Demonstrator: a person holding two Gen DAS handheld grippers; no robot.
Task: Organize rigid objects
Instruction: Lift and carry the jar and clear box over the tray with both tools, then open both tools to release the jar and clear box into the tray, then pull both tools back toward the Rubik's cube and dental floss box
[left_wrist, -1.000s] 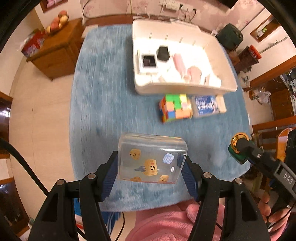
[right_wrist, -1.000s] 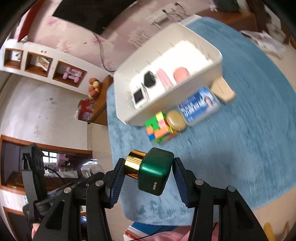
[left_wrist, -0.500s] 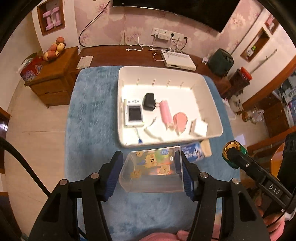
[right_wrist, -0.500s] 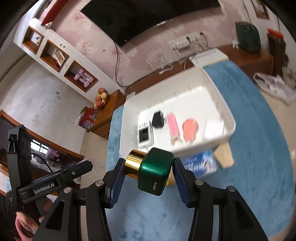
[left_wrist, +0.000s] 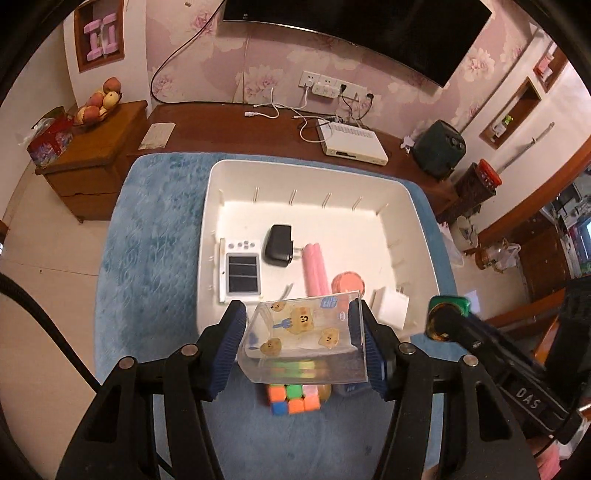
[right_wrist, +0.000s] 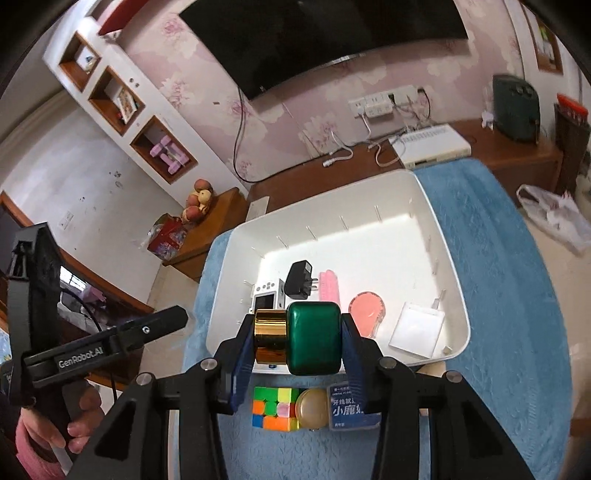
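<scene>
My left gripper (left_wrist: 297, 341) has its fingers clamped on a clear plastic box (left_wrist: 304, 343) with cartoon stickers, held over the near rim of the white bin (left_wrist: 415, 221). My right gripper (right_wrist: 297, 338) pinches a green bottle with a gold cap (right_wrist: 314, 338), its fingers closing tighter on it, above the bin's front edge and the puzzle cube (right_wrist: 275, 408) on the blue-covered desk (right_wrist: 517, 295).

Left tongs (left_wrist: 301, 341) tilt steeply downward, jaws clamped on a clear box (left_wrist: 304, 343); right tongs (right_wrist: 297, 341) angle down, jaws closing on a green bottle (right_wrist: 314, 338) between them
</scene>
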